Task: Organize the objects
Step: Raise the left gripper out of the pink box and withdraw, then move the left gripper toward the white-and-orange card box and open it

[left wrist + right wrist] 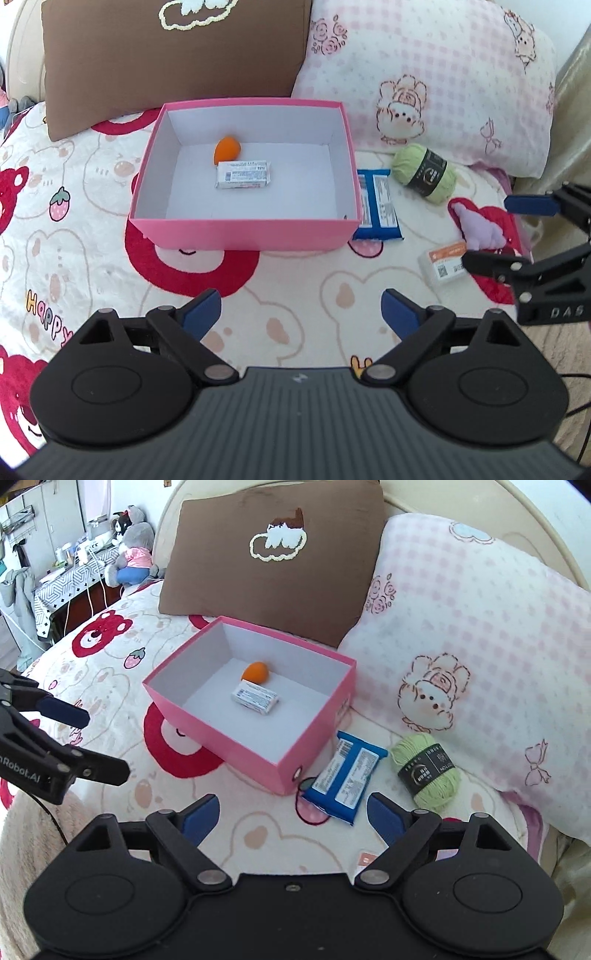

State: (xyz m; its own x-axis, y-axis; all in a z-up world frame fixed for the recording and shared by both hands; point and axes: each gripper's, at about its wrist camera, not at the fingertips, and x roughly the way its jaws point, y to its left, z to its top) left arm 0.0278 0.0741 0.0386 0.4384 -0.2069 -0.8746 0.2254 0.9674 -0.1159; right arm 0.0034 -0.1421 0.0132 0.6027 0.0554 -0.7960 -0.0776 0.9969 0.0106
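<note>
A pink box (pixel 243 230) (pixel 236 746) stands open on the bed, holding an orange egg-shaped sponge (pixel 226 148) (pixel 255 672) and a white packet (pixel 243 174) (pixel 255 698). Right of the box lie a blue packet (pixel 378 206) (pixel 345 779), a green yarn ball (pixel 424 173) (pixel 428 771), a purple soft toy (pixel 480 230) and a small white card box (pixel 443 264). My left gripper (pixel 301 314) (pixel 107 744) hangs open in front of the box, empty. My right gripper (pixel 291 812) (pixel 487 232) is open near the toy and card box, its pads pressing on nothing.
A brown cushion (pixel 273 565) and a pink checked pillow (pixel 461 635) close off the back behind the box. The bed drops away at the right edge (pixel 569 354). Beyond the bed's left side stands a table (pixel 70 579) with plush toys and cables.
</note>
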